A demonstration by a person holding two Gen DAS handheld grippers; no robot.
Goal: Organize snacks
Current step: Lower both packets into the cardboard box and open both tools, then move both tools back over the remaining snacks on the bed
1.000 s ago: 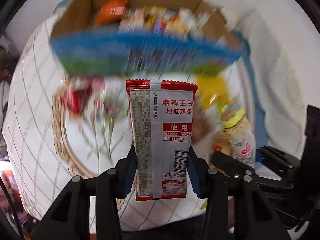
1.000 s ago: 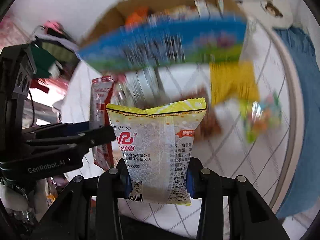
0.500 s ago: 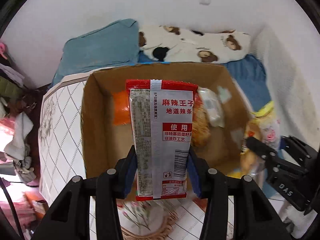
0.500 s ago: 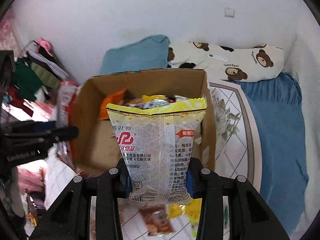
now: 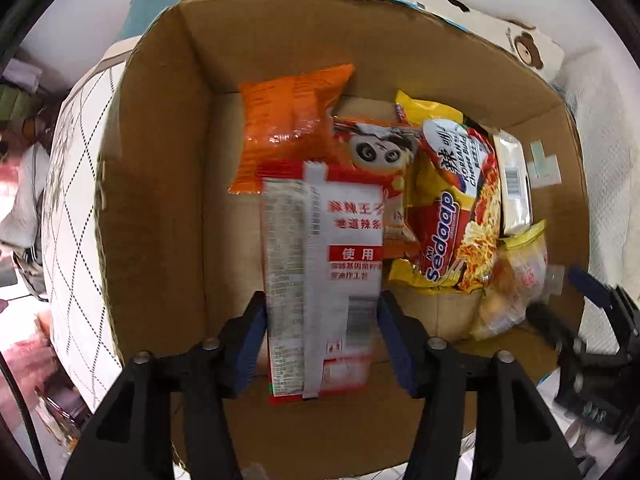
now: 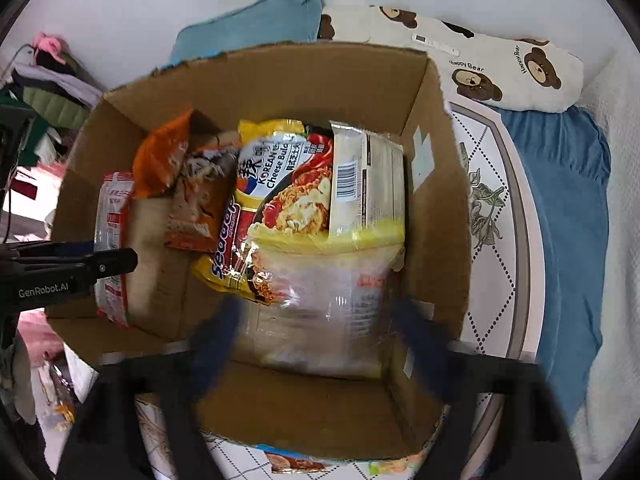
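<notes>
A brown cardboard box (image 5: 160, 184) (image 6: 440, 200) holds several snack packets. My left gripper (image 5: 320, 320) is inside the box; its fingers stand just apart from the red and white spicy strip packet (image 5: 320, 264), which looks blurred between them. That packet also shows in the right wrist view (image 6: 112, 240). My right gripper (image 6: 316, 328) is blurred and open over the box, with the yellow-edged clear egg snack bag (image 6: 328, 292) lying between its spread fingers. That bag shows at the right in the left wrist view (image 5: 516, 280).
In the box lie an orange bag (image 5: 288, 128), a panda packet (image 5: 376, 152), a yellow Mi Sedaap noodle pack (image 5: 456, 208) and a pale packet (image 5: 514, 184). A quilted mat (image 6: 492, 216), a blue blanket (image 6: 560, 216) and a bear pillow (image 6: 500, 64) surround it.
Both grippers have come down into the box with their packets. The right fingers have spread apart around the egg snack bag. The left fingers have eased off the red packet.
</notes>
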